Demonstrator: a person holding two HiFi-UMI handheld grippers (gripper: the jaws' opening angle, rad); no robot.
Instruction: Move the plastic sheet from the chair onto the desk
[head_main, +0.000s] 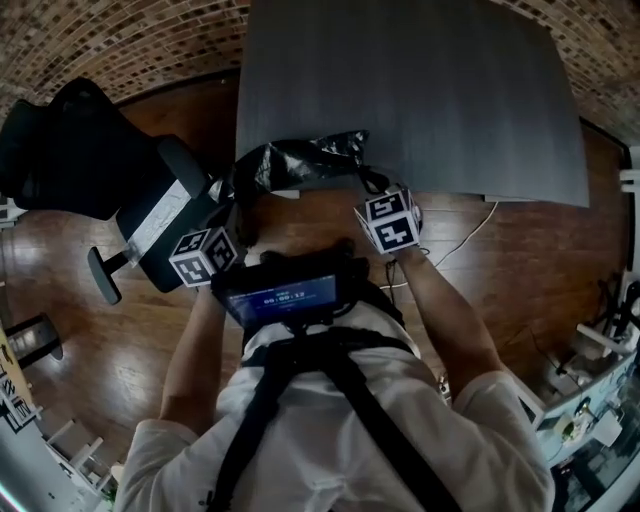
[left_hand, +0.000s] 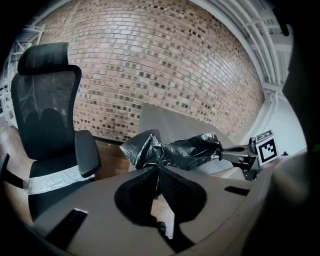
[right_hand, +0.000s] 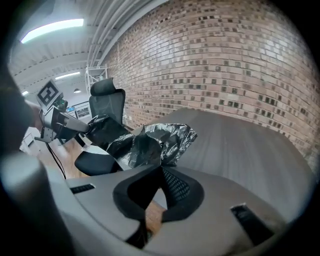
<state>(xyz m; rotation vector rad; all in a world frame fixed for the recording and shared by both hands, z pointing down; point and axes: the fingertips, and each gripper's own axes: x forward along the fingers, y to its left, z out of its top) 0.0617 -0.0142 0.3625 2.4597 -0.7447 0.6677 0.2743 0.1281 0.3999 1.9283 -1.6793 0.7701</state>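
Note:
The crumpled black plastic sheet (head_main: 300, 160) hangs stretched between my two grippers, over the near edge of the dark grey desk (head_main: 420, 90). My left gripper (head_main: 240, 195) is shut on the sheet's left end, and in the left gripper view the sheet (left_hand: 170, 150) bunches out from the closed left gripper (left_hand: 156, 169). My right gripper (head_main: 366, 180) is shut on the right end, and the sheet (right_hand: 150, 142) rises from the pinched right gripper (right_hand: 161, 167). The black office chair (head_main: 100, 170) stands to the left, its seat bare of the sheet.
The chair's seat carries a white strip (left_hand: 50, 180). A brick wall (left_hand: 150, 60) runs behind the desk. A pale cable (head_main: 465, 235) trails over the wooden floor (head_main: 520, 270) to the right, and shelving with clutter (head_main: 600, 400) stands at the far right.

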